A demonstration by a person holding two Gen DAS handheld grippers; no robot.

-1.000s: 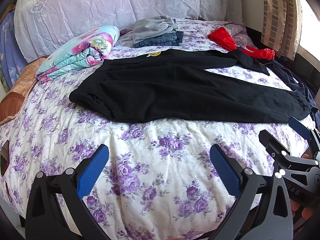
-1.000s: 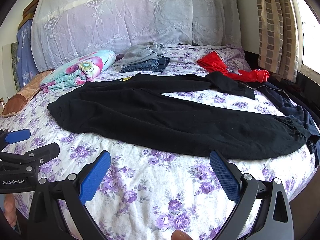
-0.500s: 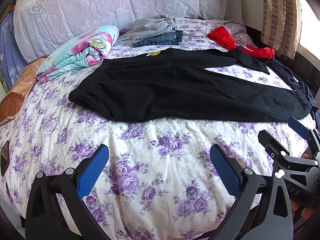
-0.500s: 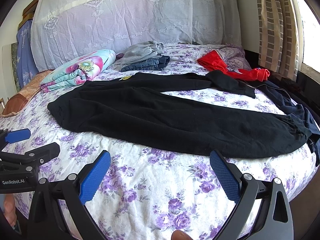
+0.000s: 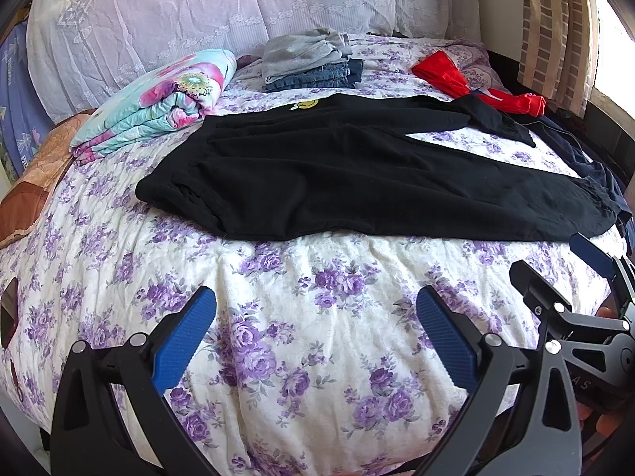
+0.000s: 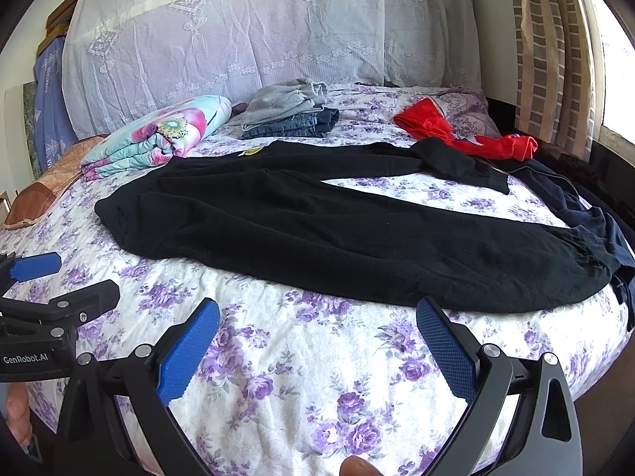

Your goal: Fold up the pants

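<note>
Black pants lie flat across the flowered bed, waistband at the left, both legs stretching right, the far leg angled away from the near one. My left gripper hovers open over the bedsheet in front of the pants, nothing between its blue pads. My right gripper is open too, near the bed's front edge, its right fingertip close to the near leg's hem side. Each gripper shows at the edge of the other's view: the right gripper, the left gripper.
A folded floral quilt lies at the back left. A stack of folded grey and denim clothes sits behind the pants. A red garment and a dark navy garment lie at the right. A curtain hangs right.
Both views have shifted only slightly; the grippers stay open and the pants have not moved.
</note>
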